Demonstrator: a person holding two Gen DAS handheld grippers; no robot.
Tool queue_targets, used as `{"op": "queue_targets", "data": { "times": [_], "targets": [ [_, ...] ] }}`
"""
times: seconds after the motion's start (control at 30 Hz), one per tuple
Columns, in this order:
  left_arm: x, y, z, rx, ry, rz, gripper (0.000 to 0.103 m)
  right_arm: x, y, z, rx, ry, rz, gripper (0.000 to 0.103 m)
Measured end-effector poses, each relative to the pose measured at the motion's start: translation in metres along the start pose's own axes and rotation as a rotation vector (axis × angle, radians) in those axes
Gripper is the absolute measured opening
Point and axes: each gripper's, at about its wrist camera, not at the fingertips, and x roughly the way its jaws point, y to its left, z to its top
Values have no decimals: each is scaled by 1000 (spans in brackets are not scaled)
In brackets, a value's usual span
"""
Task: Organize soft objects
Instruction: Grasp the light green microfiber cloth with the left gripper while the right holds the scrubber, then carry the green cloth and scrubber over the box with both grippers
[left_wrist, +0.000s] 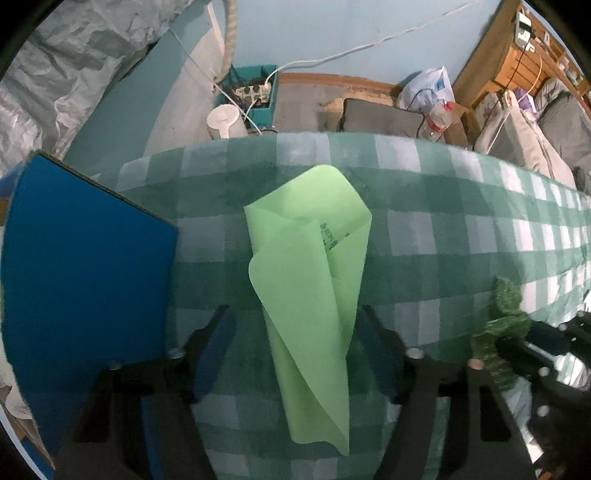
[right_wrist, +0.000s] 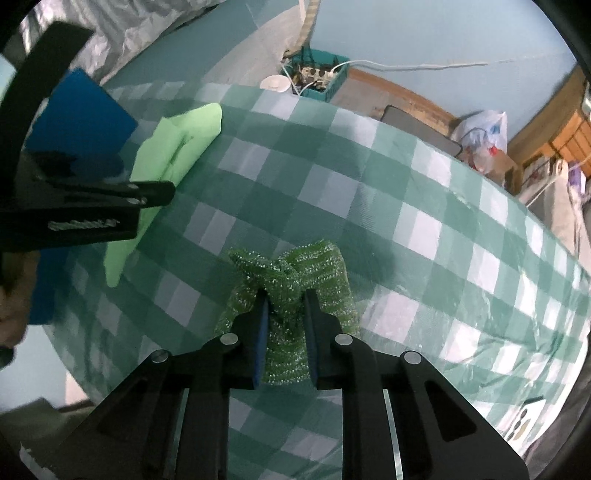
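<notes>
**Soft cloths on the checked desk: one gripped, one lying free**

Green sparkly scrub cloth (right_wrist: 291, 291): bunched and crumpled, pinched between the two fingers of the right gripper (right_wrist: 284, 295). Jaws narrow, closed onto the cloth's middle; blue pads press it from both sides. Cloth spreads out past the fingertips and hangs down between the fingers, over the green-and-white checked desk (right_wrist: 424, 229). Cannot tell whether its lower folds touch the cover.

Light green sheet cloth (left_wrist: 310, 280): lies loosely folded on the desk, one edge curled over itself, small dark print visible on the underside. It sits between the fingers of the left gripper (left_wrist: 295, 317), whose jaws stand wide apart, one on each side of the sheet; contact cannot be judged. In the right wrist view the same sheet (right_wrist: 173, 147) lies at the far left of the desk, partly under the left gripper's fingers (right_wrist: 147, 195).

Blue board (left_wrist: 85, 258): flat panel at the desk's left edge, just beside the light green sheet, apart from it.

Beyond the desk: teal crate (left_wrist: 255, 92) holding a power strip and white cables, white round appliance (left_wrist: 225, 125) next to it, plastic bottle with red cap (left_wrist: 439, 118) to the right.
</notes>
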Motion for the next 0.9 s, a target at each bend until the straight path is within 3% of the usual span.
{"op": "queue_targets", "data": {
  "times": [0.1,0.23,0.27,0.53,0.9],
  "targets": [
    [-1,-1,-3,7,-14,-20,47,-6,-1,-1,12,-6,3,16],
    [-4,-6,-6,44,-32,-5,17,-14,0,-4,26,-22,11,16],
    [-5,-7,-7,54,-32,-3,14,-15,0,-4,28,-24,12,16],
    [-21,-6,-19,71,-65,-23,9,-24,-8,-3,50,-51,26,16],
    [-68,6,-39,20,-139,-36,9,-51,-8,-5,54,-104,50,16]
  ]
}}
